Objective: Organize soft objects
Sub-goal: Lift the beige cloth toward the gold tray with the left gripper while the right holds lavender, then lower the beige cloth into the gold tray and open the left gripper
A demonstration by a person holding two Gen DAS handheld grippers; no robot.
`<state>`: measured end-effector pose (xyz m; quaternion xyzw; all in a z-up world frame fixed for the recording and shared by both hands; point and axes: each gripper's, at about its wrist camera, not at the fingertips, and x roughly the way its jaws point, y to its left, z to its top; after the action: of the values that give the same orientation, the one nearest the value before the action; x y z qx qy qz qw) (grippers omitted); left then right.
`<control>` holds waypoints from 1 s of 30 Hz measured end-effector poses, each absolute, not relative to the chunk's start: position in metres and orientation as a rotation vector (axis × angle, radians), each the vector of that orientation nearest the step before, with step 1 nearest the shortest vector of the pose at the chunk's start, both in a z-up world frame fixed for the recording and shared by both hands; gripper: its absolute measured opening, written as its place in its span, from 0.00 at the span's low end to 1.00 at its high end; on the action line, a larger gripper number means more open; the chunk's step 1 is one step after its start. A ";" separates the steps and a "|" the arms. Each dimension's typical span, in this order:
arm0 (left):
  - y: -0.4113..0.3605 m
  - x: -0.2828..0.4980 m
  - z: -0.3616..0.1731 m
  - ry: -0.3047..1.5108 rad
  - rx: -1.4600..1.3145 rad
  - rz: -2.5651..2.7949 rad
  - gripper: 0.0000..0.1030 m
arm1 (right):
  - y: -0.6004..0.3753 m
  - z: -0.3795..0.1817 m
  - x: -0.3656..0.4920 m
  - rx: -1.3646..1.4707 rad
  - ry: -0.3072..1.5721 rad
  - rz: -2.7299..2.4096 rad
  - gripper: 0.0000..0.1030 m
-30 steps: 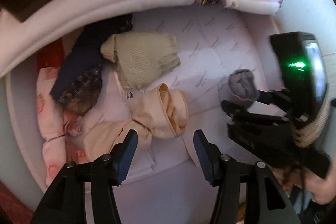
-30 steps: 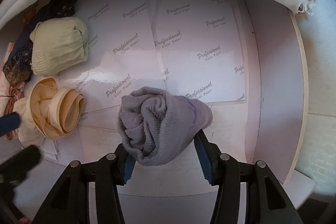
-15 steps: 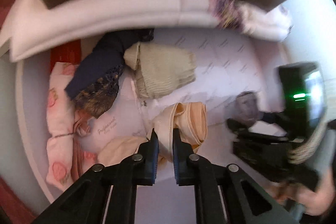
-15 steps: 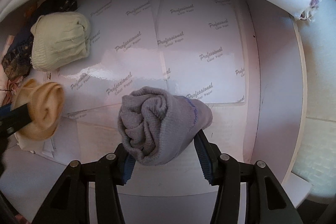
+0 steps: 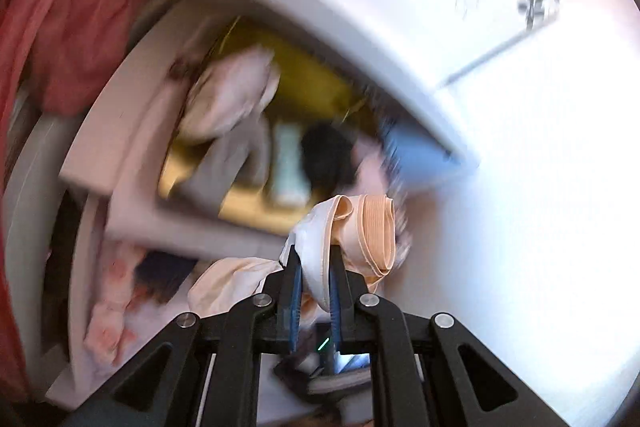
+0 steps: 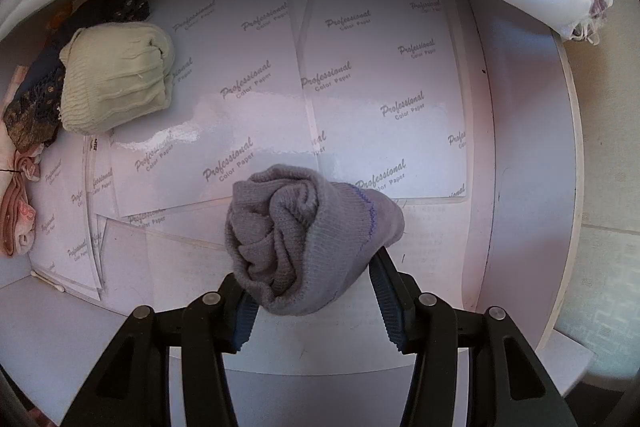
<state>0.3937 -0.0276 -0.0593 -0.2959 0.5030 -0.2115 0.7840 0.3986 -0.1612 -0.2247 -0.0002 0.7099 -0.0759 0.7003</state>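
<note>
Left tool (image 5: 312, 267): jaws nearly closed, clamped on a peach garment (image 5: 360, 227) with a ribbed band. The garment hangs from the pads, lifted clear of the surfaces behind it. The left wrist view is blurred; an open white drawer (image 5: 132, 155) containing mixed soft items is visible beyond the garment.

Right tool (image 6: 312, 291): jaws partly open, gripping a rolled grey sock (image 6: 304, 239) between both pads. The tool points down into a white drawer (image 6: 524, 147) lined with printed paper sheets (image 6: 380, 79). A rolled cream sock (image 6: 116, 79) lies at the left of this drawer, touching a dark lace garment (image 6: 36, 103). A pink item (image 6: 16, 211) lies at the left edge.
</note>
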 end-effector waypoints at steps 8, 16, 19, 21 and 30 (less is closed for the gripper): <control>-0.047 0.468 -0.067 1.011 -0.831 -0.335 0.10 | -0.172 -0.225 0.401 0.003 1.585 -0.161 0.51; -0.072 0.502 -0.137 1.160 -0.753 -0.158 0.10 | -0.174 -0.225 0.402 0.012 1.589 -0.161 0.51; -0.075 0.513 -0.141 1.156 -0.702 -0.119 0.11 | -0.175 -0.226 0.402 0.015 1.590 -0.161 0.51; -0.074 0.521 -0.141 1.158 -0.676 -0.101 0.11 | -0.175 -0.226 0.402 0.007 1.591 -0.161 0.51; -0.072 0.517 -0.139 1.181 -0.597 -0.162 0.33 | -0.168 -0.228 0.403 -0.011 1.594 -0.161 0.51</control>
<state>0.5168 -0.0721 -0.1394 -0.2768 0.5479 -0.0751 0.7858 0.4030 -0.1681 -0.2282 -0.0051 0.7144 -0.0722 0.6960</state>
